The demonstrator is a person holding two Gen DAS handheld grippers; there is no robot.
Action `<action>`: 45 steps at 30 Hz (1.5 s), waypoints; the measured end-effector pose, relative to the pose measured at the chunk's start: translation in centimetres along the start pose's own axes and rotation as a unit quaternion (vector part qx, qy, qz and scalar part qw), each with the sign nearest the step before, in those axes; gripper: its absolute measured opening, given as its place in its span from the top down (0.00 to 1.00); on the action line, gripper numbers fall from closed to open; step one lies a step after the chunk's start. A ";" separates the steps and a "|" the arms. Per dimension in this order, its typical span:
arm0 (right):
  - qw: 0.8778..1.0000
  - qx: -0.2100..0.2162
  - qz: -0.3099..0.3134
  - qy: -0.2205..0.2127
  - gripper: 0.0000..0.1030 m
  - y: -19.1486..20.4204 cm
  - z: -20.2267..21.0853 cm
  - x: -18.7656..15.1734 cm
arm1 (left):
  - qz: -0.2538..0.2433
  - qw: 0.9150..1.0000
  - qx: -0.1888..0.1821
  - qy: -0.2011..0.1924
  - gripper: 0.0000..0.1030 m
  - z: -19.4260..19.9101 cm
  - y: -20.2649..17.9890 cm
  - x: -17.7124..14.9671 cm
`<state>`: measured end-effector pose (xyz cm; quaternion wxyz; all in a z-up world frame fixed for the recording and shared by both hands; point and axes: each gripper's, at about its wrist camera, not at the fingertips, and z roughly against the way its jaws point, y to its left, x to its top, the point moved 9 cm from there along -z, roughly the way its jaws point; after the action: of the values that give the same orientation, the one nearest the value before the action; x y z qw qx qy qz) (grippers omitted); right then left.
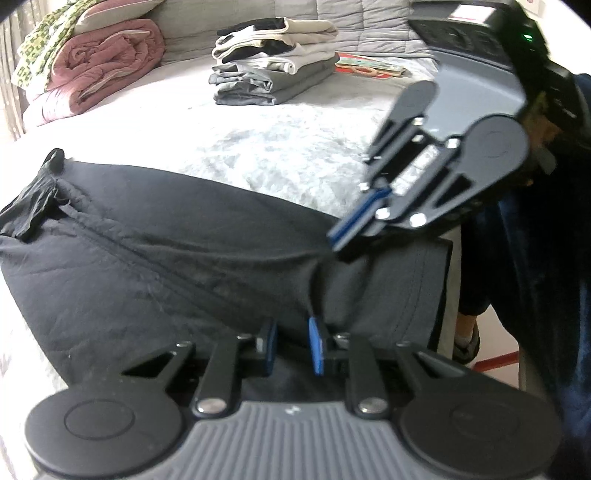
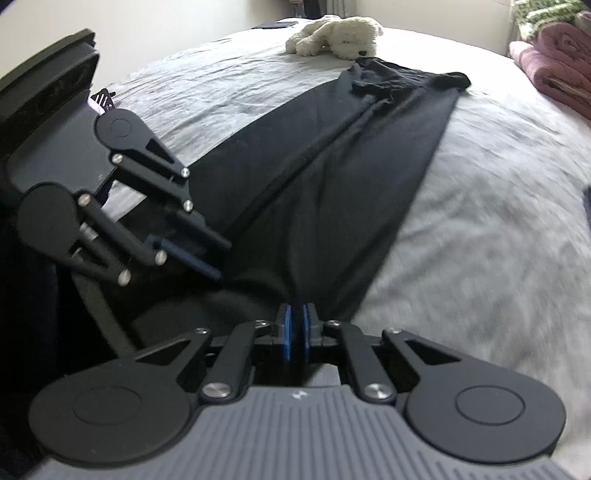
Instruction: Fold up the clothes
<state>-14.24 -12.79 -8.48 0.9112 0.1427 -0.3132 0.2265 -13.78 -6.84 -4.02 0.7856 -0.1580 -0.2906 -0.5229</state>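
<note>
Black trousers [image 2: 332,155] lie stretched along the bed [image 2: 480,206], waistband toward a plush toy [image 2: 338,35] at the far end. The right claw [image 2: 295,332] pinches the near hem between narrow blue pads; the left claw [image 1: 291,345], just beside it, grips a fold of the same cloth.

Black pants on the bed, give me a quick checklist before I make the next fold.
1. Right gripper clamped on the black pants: ok, pads shut on the fabric.
2. Left gripper gripping the hem: cannot tell, pads apart with a fabric ridge between.
3. Pants flat along the bed: ok, a few creases.
4. Waistband end clear of the plush toy: not ok, they are very close.
5. Folded stack out of the fold path: ok.
</note>
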 end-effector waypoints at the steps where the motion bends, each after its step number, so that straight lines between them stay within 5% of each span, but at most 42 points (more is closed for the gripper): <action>1: 1.000 -0.001 -0.002 0.001 0.93 0.0 0.4 -0.4 | 0.001 1.000 0.002 0.001 0.84 0.0 -0.1 0.0; 16: 1.000 -0.012 -0.024 0.008 0.92 0.8 2.2 -3.1 | 0.020 1.000 0.019 0.002 0.93 1.1 -2.7 -0.5; 24: 0.999 -0.009 -0.050 0.003 0.88 0.8 2.5 -3.4 | 0.072 0.997 0.001 0.006 0.93 2.1 -3.2 -1.2; 31: 0.998 -0.004 -0.053 -0.023 0.82 1.2 3.6 -2.8 | 0.126 0.990 0.026 -0.058 0.92 7.3 -1.7 -0.3; 34: 0.998 0.006 -0.057 -0.038 0.82 1.7 3.8 -1.9 | 0.131 0.989 0.050 -0.044 0.92 7.2 -0.8 -1.1; 40: 0.999 0.012 -0.040 -0.032 0.82 3.3 2.1 -0.9 | 0.105 0.994 0.032 0.006 0.92 3.2 -3.6 -2.3; 45: 0.999 0.009 -0.039 -0.023 0.82 3.5 1.4 -1.1 | 0.100 0.994 0.035 0.005 0.86 2.8 -4.7 -1.9</action>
<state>-17.51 -10.72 -7.68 0.9105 0.1686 -0.3263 0.1902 -19.42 -5.76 -3.26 0.8405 -0.1563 -0.2870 -0.4321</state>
